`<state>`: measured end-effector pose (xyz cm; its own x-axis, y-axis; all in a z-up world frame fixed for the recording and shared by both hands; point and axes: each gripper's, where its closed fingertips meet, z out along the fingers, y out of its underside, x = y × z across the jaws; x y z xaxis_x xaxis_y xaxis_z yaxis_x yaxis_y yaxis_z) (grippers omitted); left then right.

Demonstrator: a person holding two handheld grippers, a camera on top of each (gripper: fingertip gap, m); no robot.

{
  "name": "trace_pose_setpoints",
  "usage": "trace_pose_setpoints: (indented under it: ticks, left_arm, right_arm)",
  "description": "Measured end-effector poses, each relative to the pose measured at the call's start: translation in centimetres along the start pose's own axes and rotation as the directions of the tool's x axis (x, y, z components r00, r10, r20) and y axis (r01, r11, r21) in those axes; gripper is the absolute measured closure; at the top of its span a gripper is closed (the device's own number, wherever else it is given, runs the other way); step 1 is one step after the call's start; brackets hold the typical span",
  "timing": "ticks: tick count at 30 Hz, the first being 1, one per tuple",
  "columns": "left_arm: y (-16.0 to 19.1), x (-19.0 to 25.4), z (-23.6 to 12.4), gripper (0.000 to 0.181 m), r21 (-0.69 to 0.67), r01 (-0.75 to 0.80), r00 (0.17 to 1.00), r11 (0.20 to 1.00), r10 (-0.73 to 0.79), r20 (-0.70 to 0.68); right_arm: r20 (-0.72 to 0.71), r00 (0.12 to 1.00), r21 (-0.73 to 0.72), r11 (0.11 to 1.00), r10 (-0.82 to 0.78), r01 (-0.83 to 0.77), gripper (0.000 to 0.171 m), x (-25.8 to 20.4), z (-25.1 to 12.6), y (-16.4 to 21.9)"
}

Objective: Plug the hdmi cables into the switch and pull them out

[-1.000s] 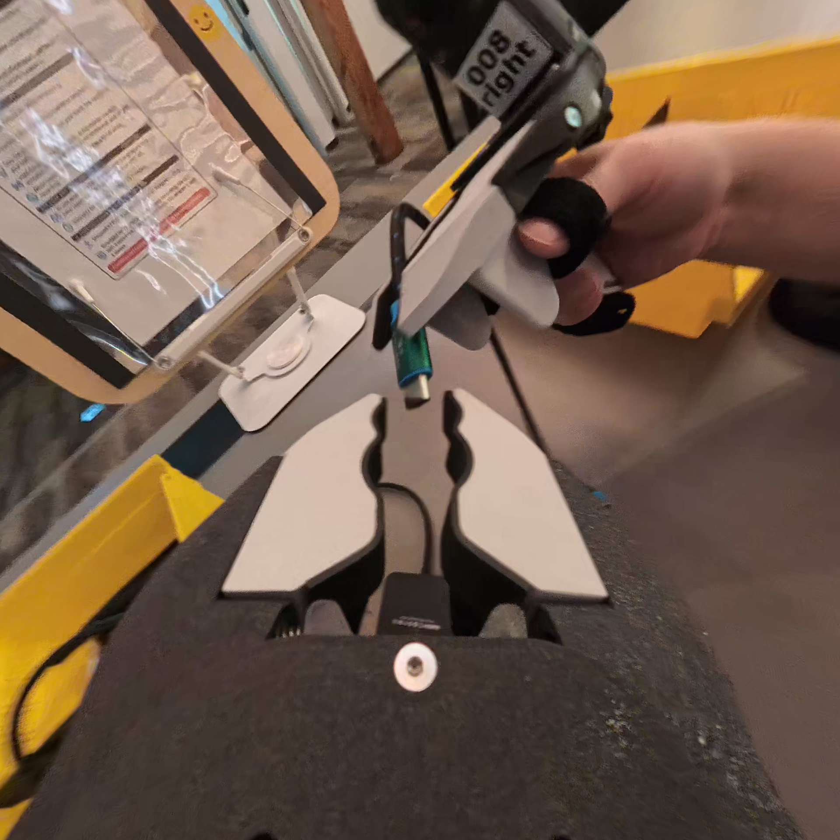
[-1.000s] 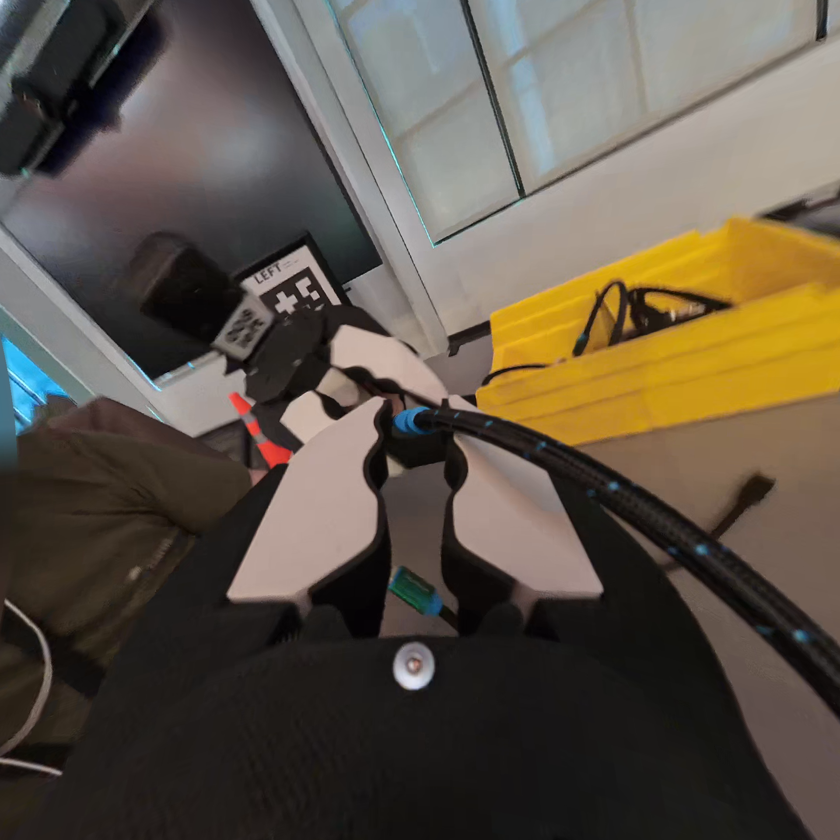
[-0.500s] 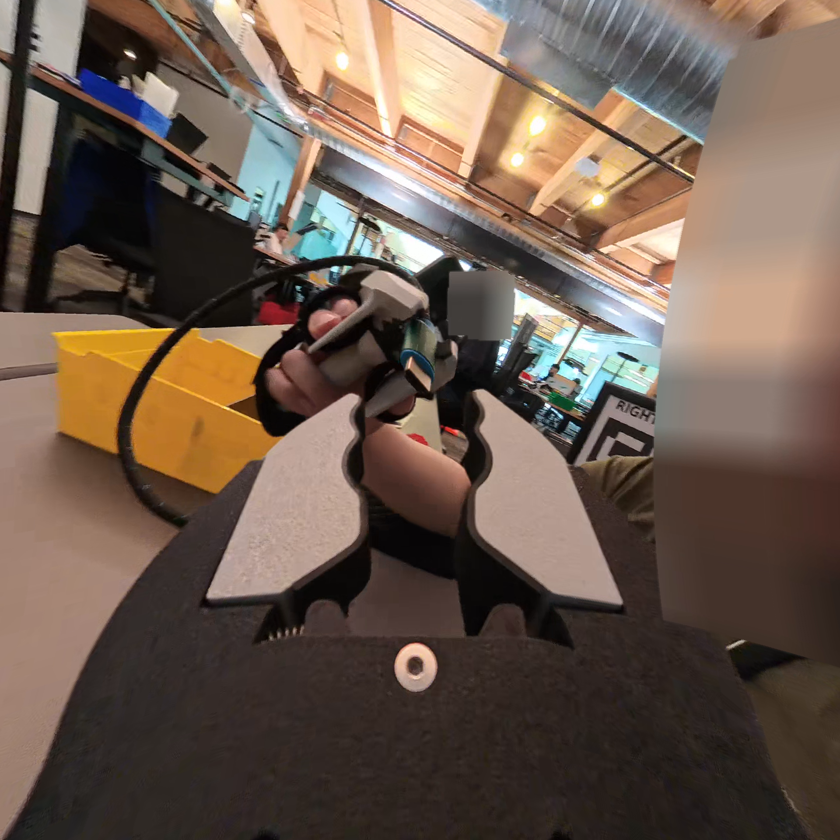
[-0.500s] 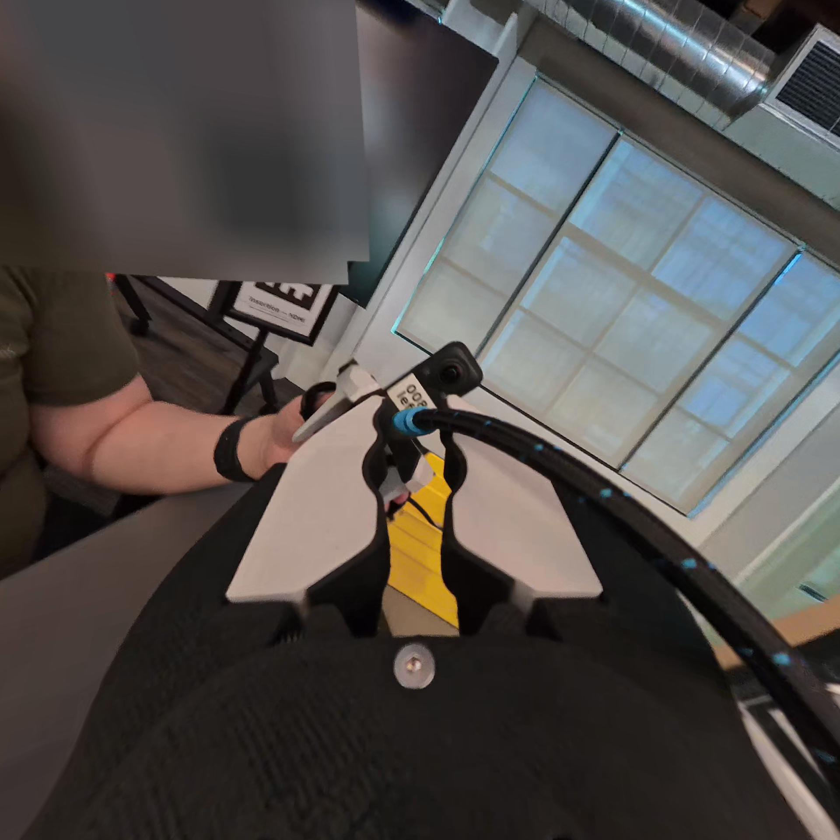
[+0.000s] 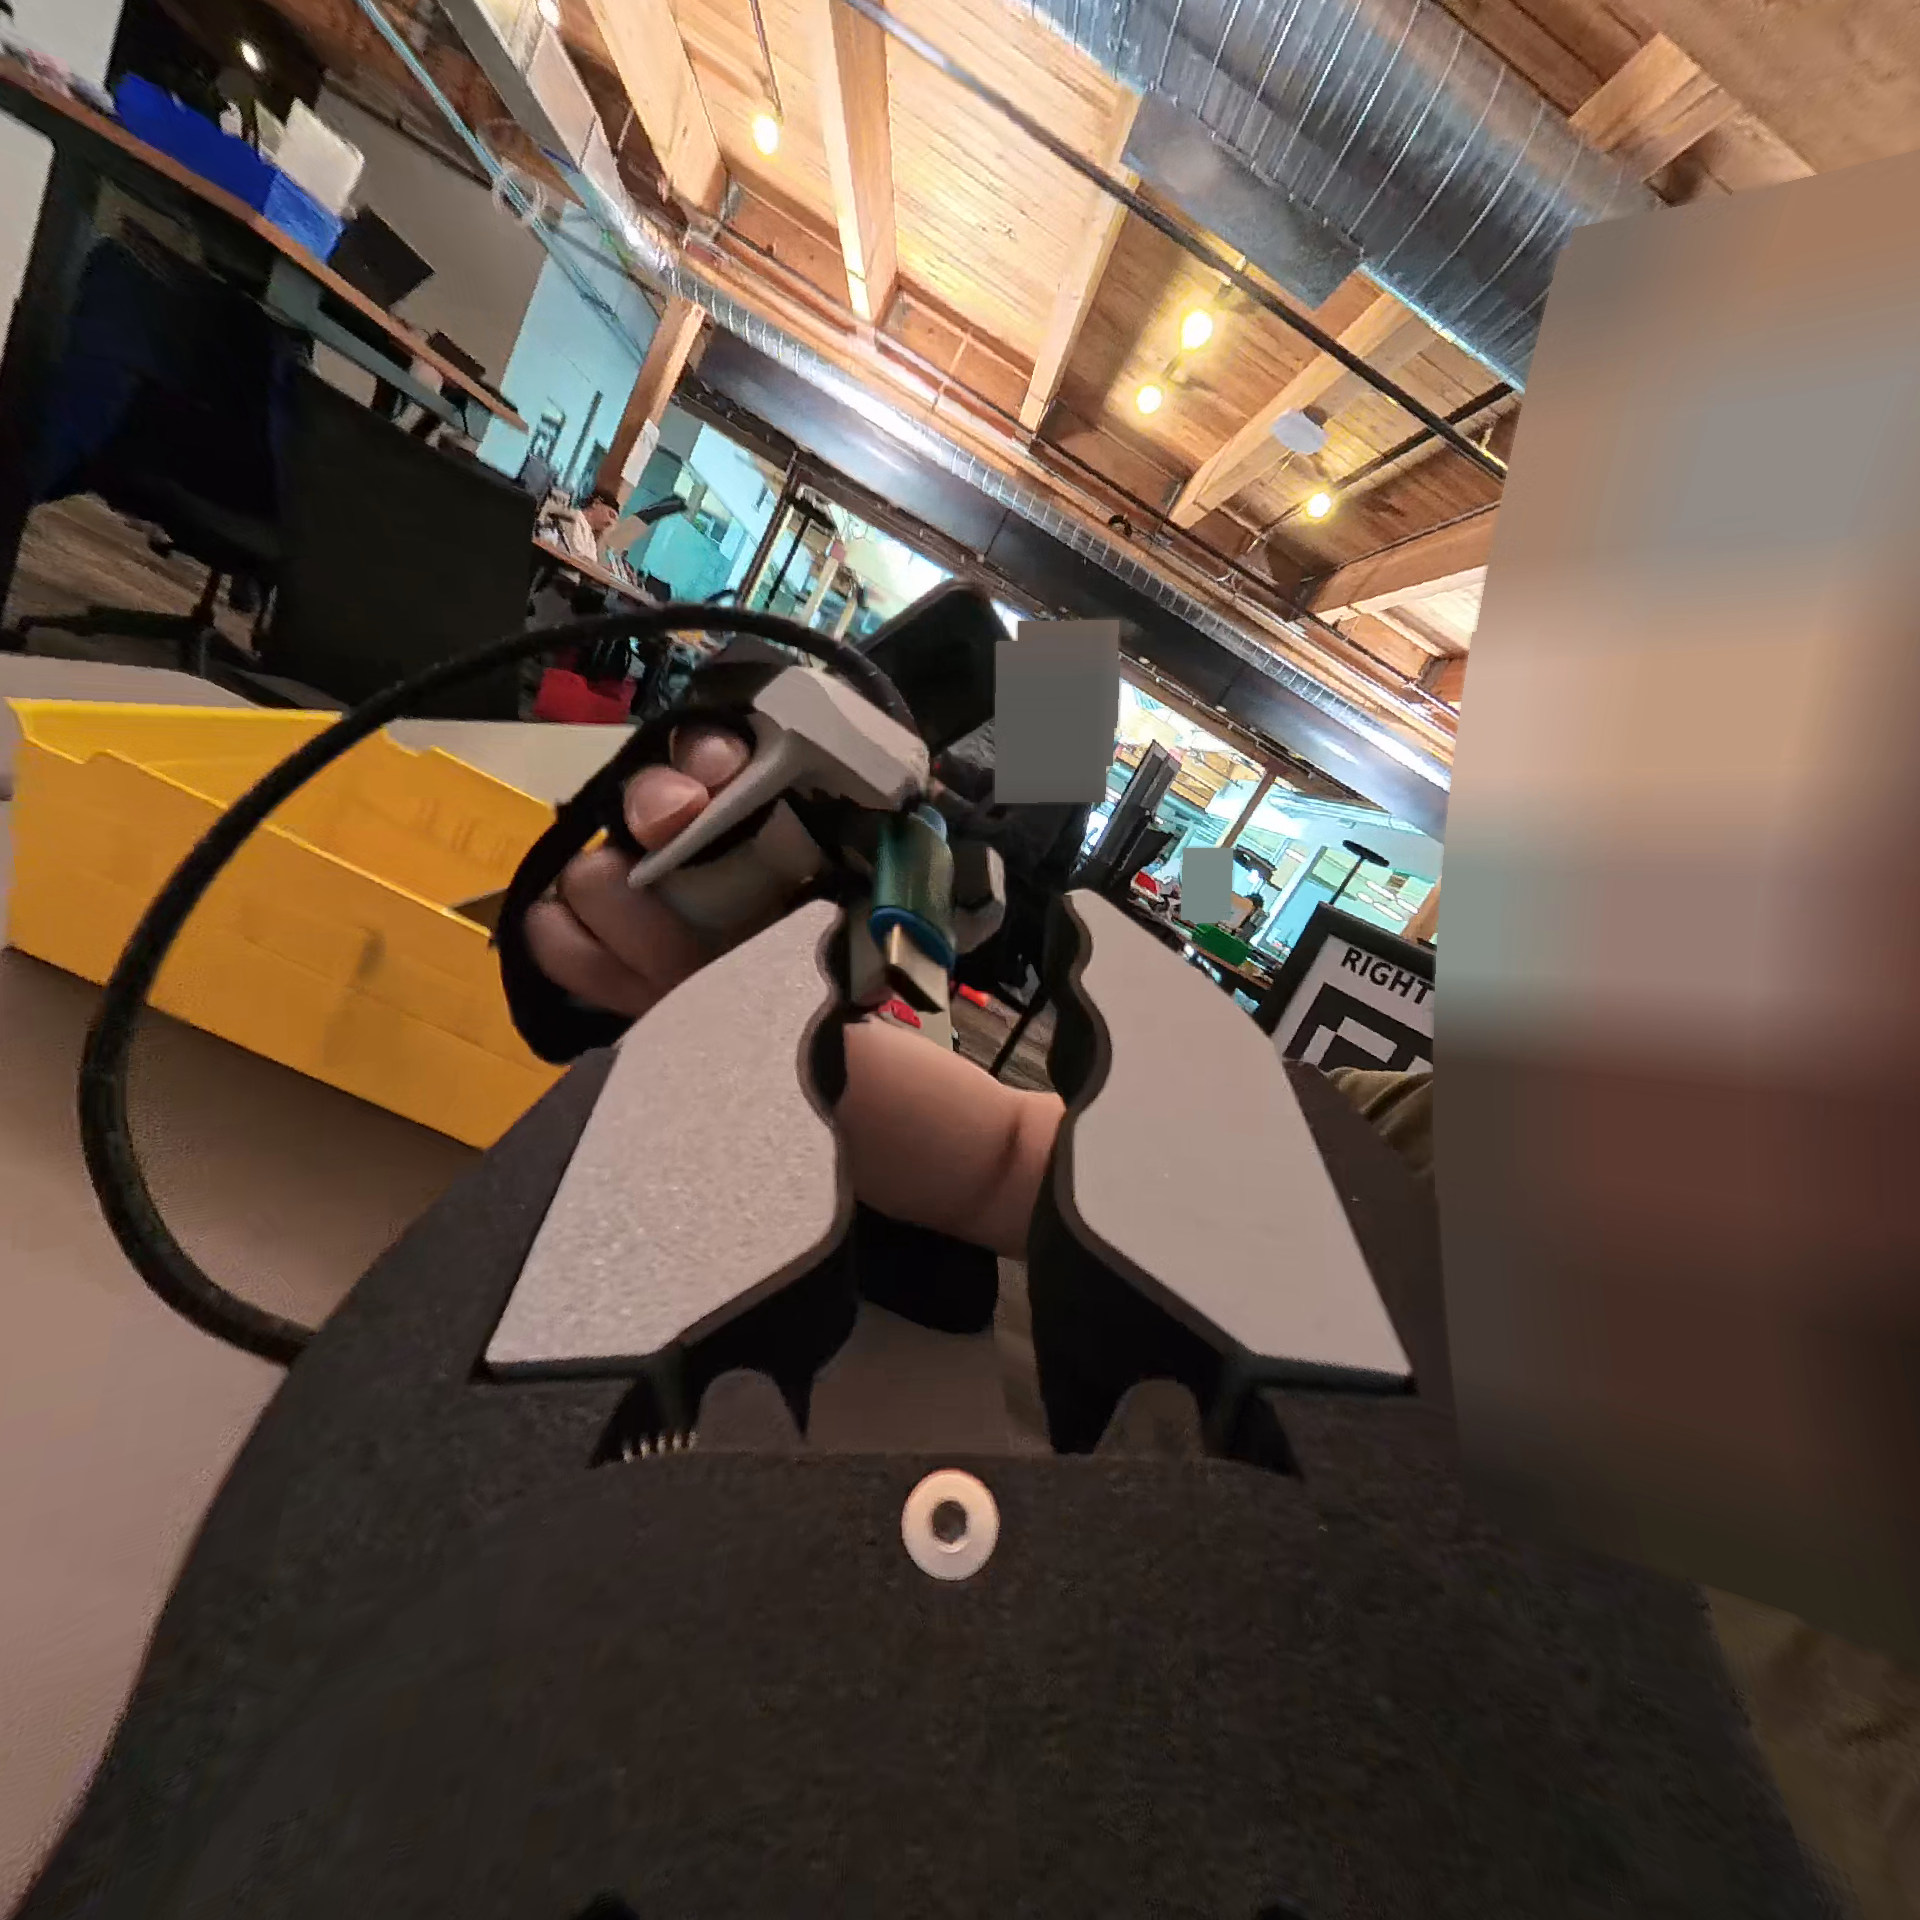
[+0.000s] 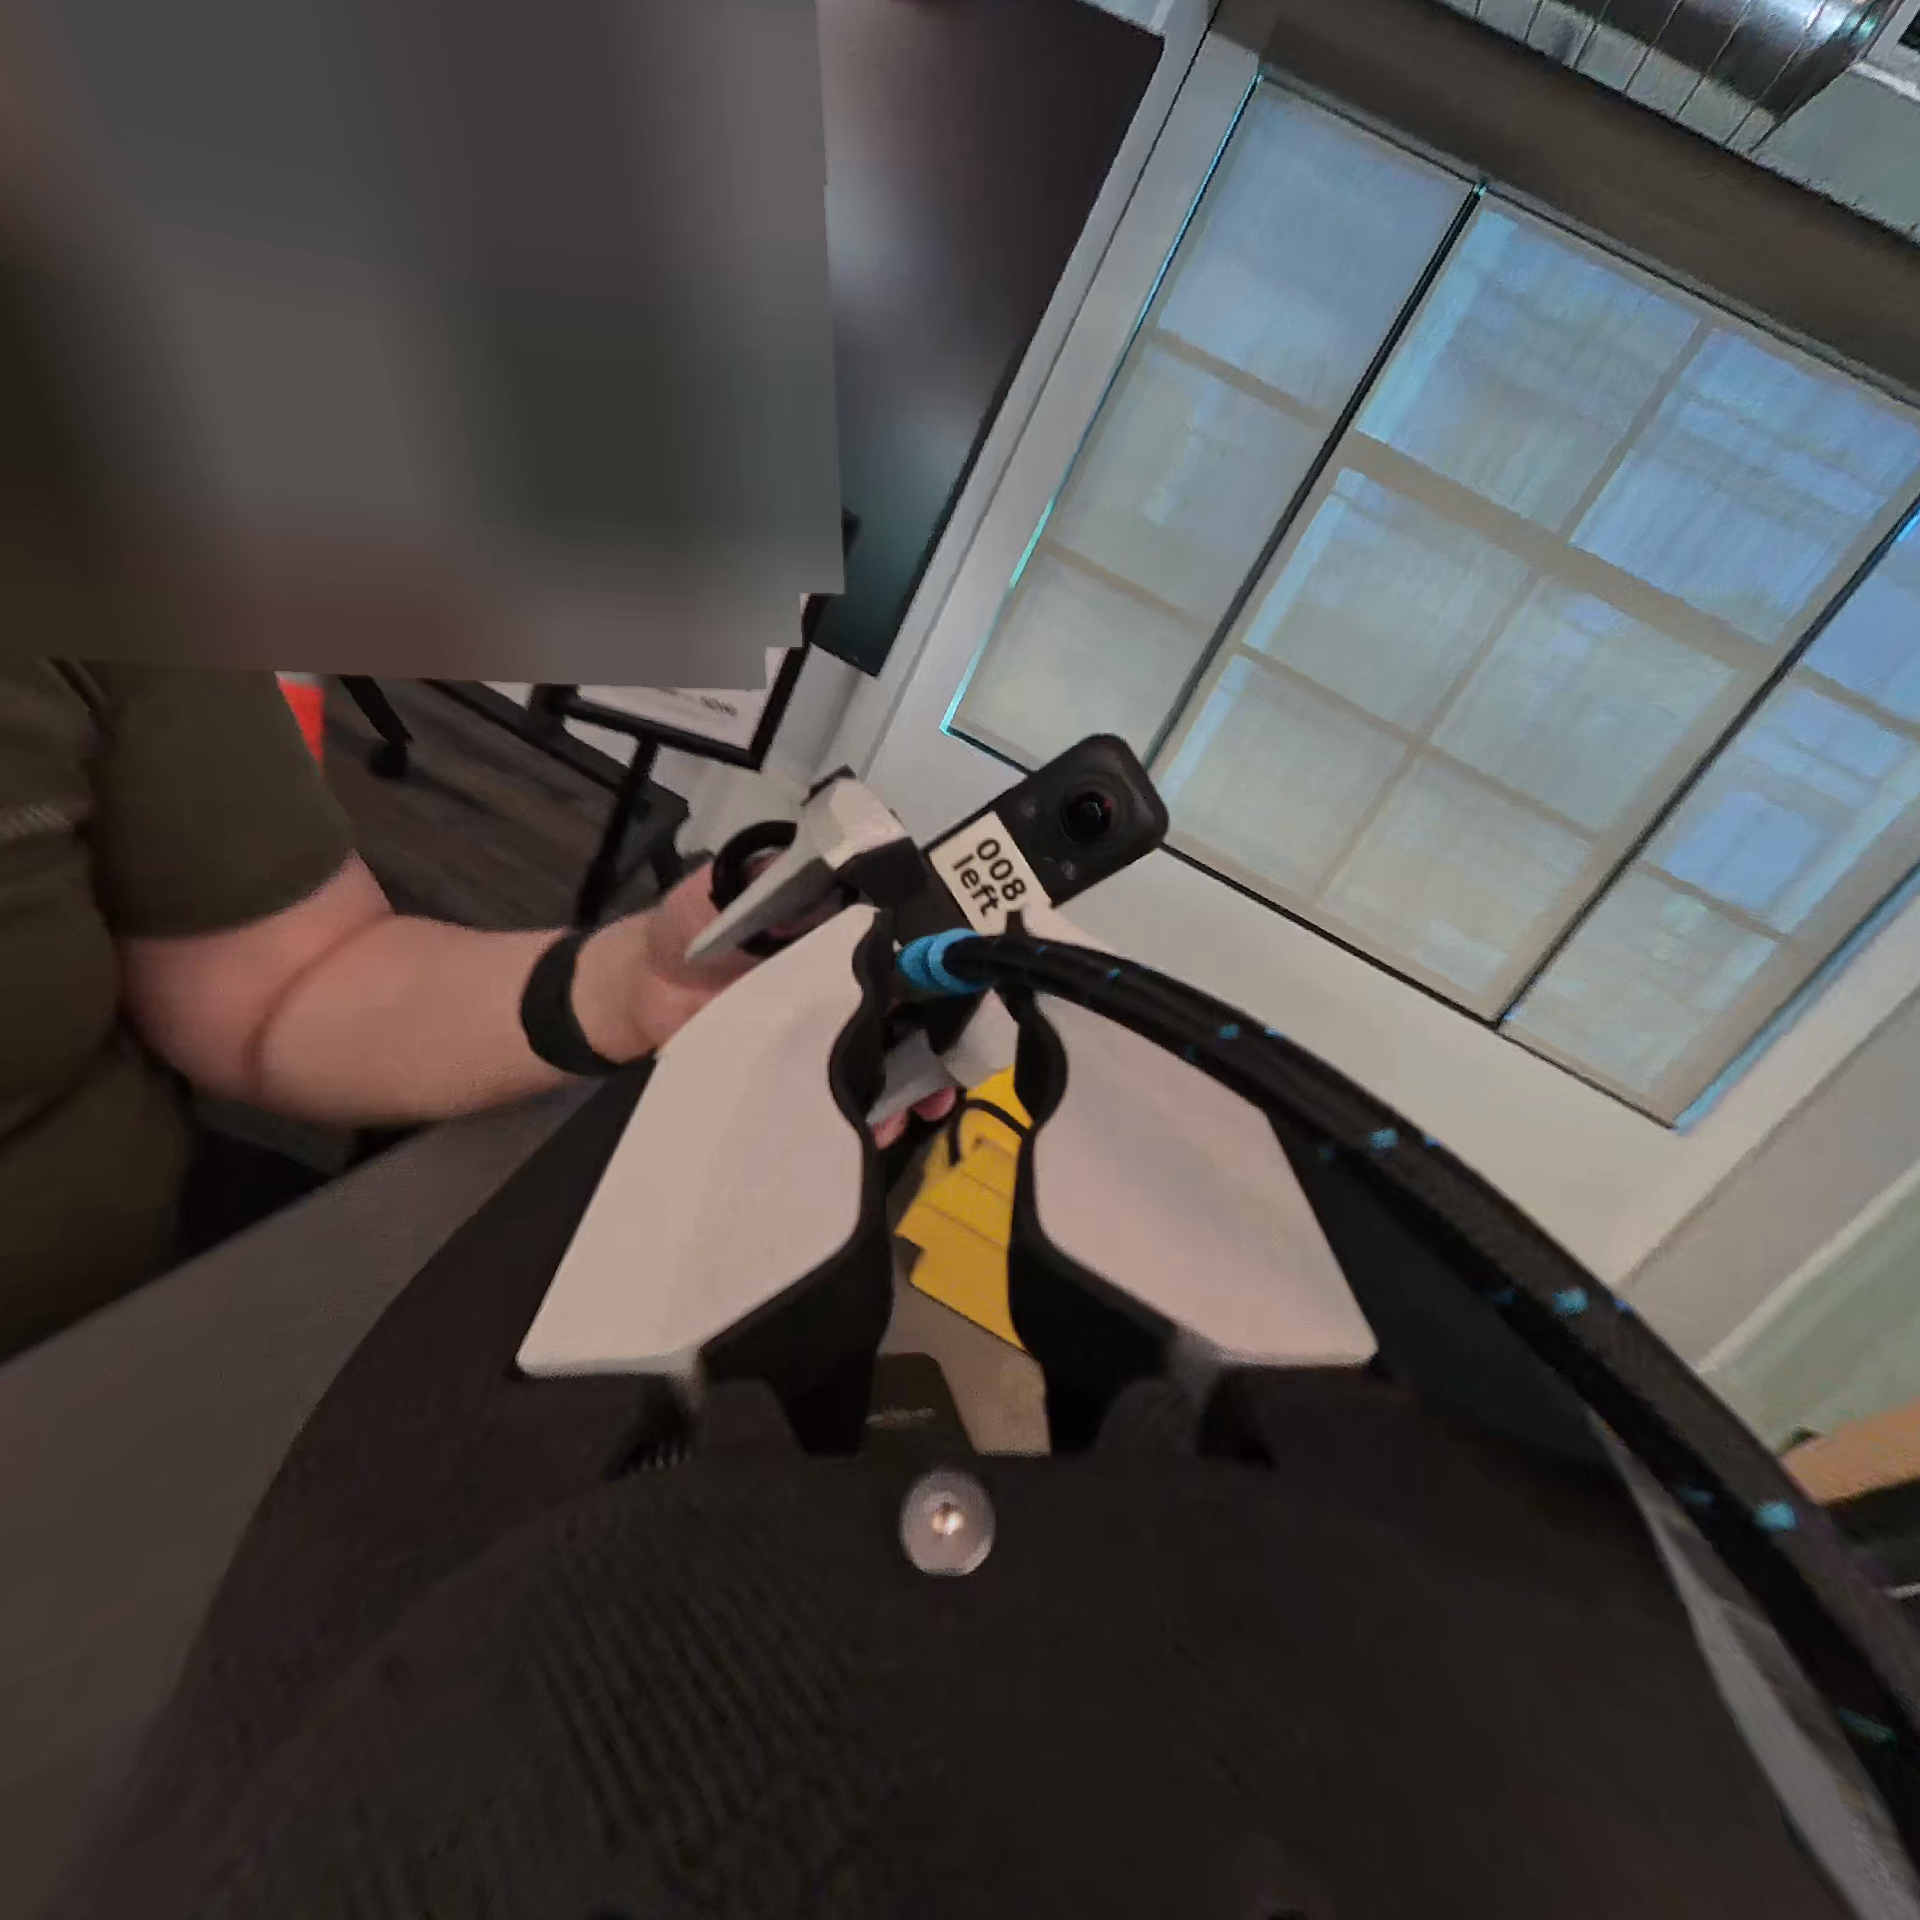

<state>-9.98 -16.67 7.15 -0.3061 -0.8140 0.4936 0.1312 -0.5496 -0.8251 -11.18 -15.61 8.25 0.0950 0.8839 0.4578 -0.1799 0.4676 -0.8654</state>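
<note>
My right gripper is shut on the teal HDMI plug. Its black braided cable arcs off to the right. In the left wrist view the plug shows just beyond my fingertips, metal end pointing down toward me, and the cable loops left down to the table. My left gripper is open and empty, raised off the table and facing the right one. The switch does not clearly show in either view.
A yellow bin stands on the grey table at left and also shows between my right fingers. A person's forearm reaches in from the left. Windows and a ceiling fill the background. The tips of both grippers are at nearly the same place.
Both grippers have swung up from the table and now face each other. The switch seen between my left fingers a second ago is out of view. The held plug has come closer.
</note>
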Motion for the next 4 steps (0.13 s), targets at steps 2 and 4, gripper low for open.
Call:
trace_pose_setpoints:
  ticks: [2, 4]
  left_arm:
    - [0.4, -0.31, -0.2, 0.149, -0.032, 0.019, 1.0, 0.999, -0.019, 0.023]
    - [0.5, -0.41, -0.47, 0.153, -0.034, 0.021, 0.999, 0.999, -0.019, 0.037]
  right_arm:
    - [-0.008, 0.998, -0.031, 0.997, -0.068, 0.067, 0.15, -0.29, 0.28, 0.46]
    - [-0.011, 0.992, -0.056, 0.99, -0.128, 0.127, 0.15, -0.58, 0.51, 0.78]
